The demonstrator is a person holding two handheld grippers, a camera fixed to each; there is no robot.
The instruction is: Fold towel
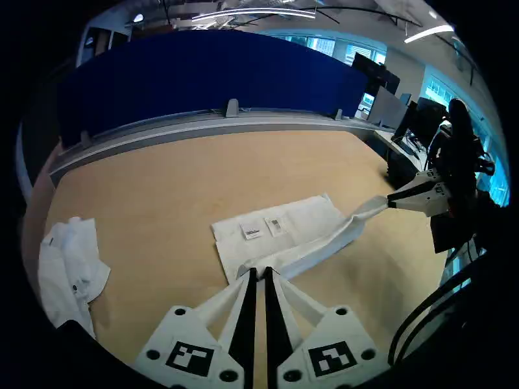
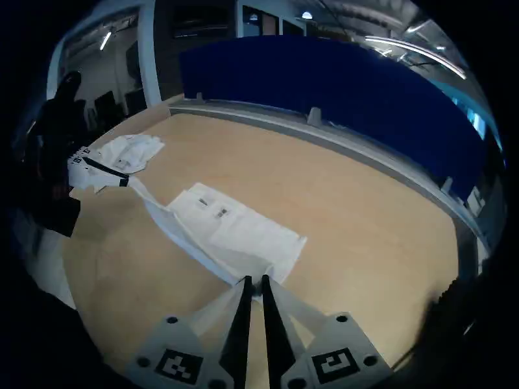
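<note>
- Towel (image 1: 285,227) lies flat on the table (image 1: 194,181), its near edge lifted.
- Left gripper (image 1: 258,275): jaws clamped on one corner.
- Right gripper (image 2: 252,282): jaws clamped on the other corner.
- Second cloth (image 1: 68,272) lies well apart.

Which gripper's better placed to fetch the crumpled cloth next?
Probably the left gripper: the crumpled cloth lies on its side, while the right gripper holds the opposite end of the towel. It must let go first.

Two towels (image 1: 292,223) (image 1: 68,272), two claws (image 1: 258,271) (image 2: 252,279).
</note>
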